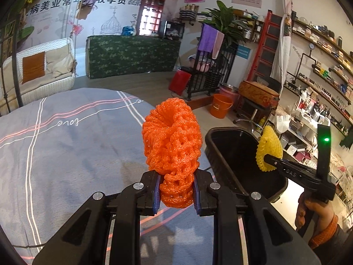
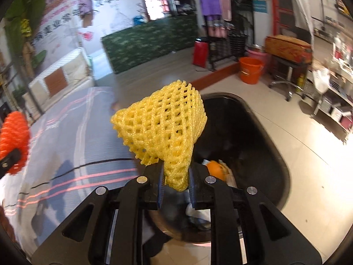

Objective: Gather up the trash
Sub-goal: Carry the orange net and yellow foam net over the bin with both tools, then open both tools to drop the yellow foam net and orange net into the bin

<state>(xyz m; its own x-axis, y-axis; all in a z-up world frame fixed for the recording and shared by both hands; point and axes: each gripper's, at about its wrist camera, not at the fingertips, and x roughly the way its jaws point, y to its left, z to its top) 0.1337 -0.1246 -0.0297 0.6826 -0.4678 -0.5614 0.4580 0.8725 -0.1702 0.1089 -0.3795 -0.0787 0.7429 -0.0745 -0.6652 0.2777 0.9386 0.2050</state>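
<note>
Fingers of the left gripper are seen closed onto the lower end of an orange foam net, which is pinched between the blue pads and stands up above a grey striped cloth; the net is held clear of the cloth, with its bulk rising to the far side of the fingertips; in the right wrist view the same orange net is glimpsed at the far left edge. The right gripper is likewise closed, its fingers clamped on the narrow end of a yellow foam net, which fans out upward and is carried at the near left rim of a black bin; inside the bin an orange piece and some pale scraps are visible, partly hidden behind the fingers. From the left wrist view the black bin is placed just right of the cloth-covered table, and the right gripper with the yellow net is held over its opening; an orange bucket is set on the floor at the far side, well apart from the bin.
</note>
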